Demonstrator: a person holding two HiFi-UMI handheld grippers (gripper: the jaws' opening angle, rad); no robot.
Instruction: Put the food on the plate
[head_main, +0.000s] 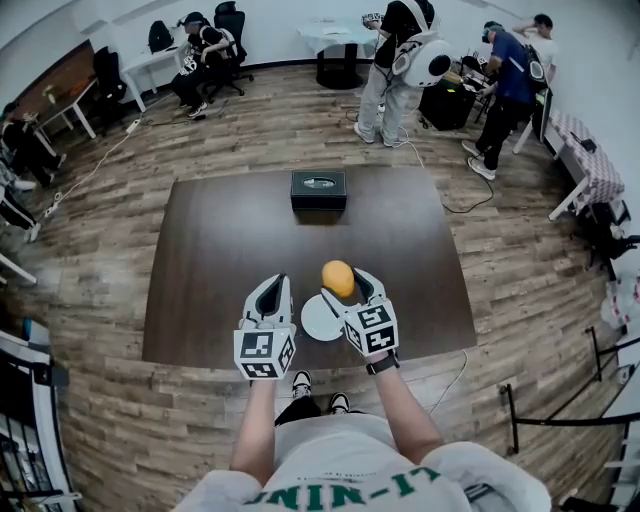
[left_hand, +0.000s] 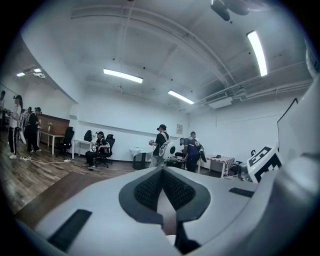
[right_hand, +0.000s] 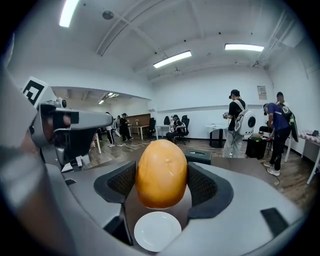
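Note:
An orange-yellow, egg-shaped piece of food (head_main: 338, 278) (right_hand: 161, 172) is clamped between the pads of my right gripper (head_main: 341, 283) (right_hand: 161, 181), which is shut on it. The food hangs above a small white plate (head_main: 317, 320) (right_hand: 157, 231) near the front edge of the dark brown table (head_main: 220, 250). In the right gripper view the plate lies just below and in front of the food. My left gripper (head_main: 272, 296) (left_hand: 163, 189) hovers to the left of the plate. Its jaws are shut together with nothing between them.
A black box (head_main: 318, 189) sits at the far middle of the table. Several people stand or sit around the room beyond the table, with desks and chairs along the walls. A cable runs over the wooden floor at the right.

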